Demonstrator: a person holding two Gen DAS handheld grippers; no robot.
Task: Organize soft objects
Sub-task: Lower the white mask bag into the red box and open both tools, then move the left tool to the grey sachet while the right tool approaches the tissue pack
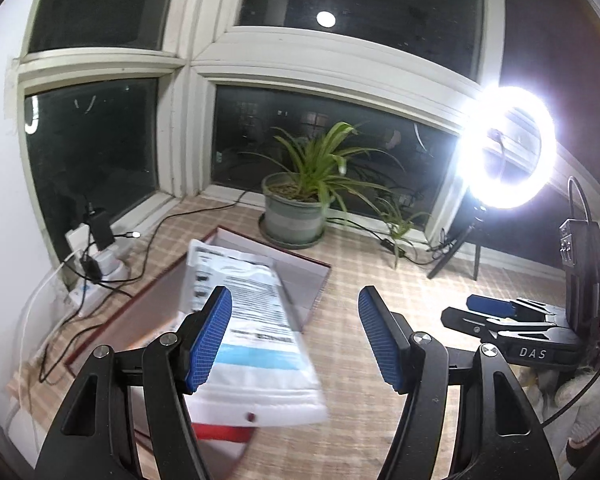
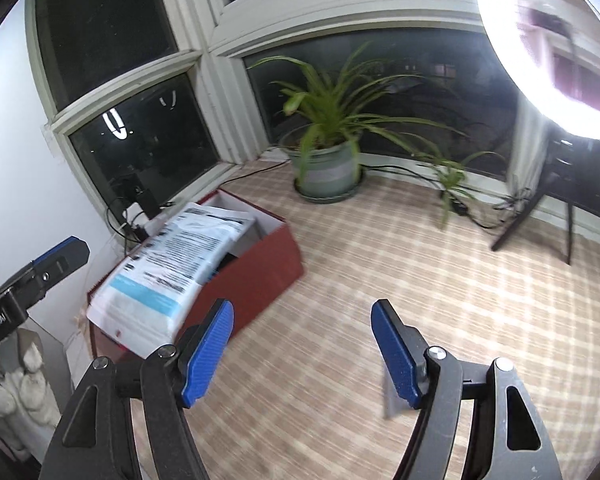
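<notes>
Checkered mat (image 2: 380,264) bears red box (image 2: 260,280) holding packet (image 2: 168,276).

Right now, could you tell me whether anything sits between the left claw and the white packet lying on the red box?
Nothing visible does. The white packet lies across the red box, right in front of the left claw, whose open jaws hold nothing. Only bare checked tablecloth lies around them.

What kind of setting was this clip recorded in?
Most likely a room at home, at a bay window ledge or table by night. Dark window panes meet at a corner, a potted plant stands on the checked cloth, and a ring light on a tripod lights the scene.
</notes>
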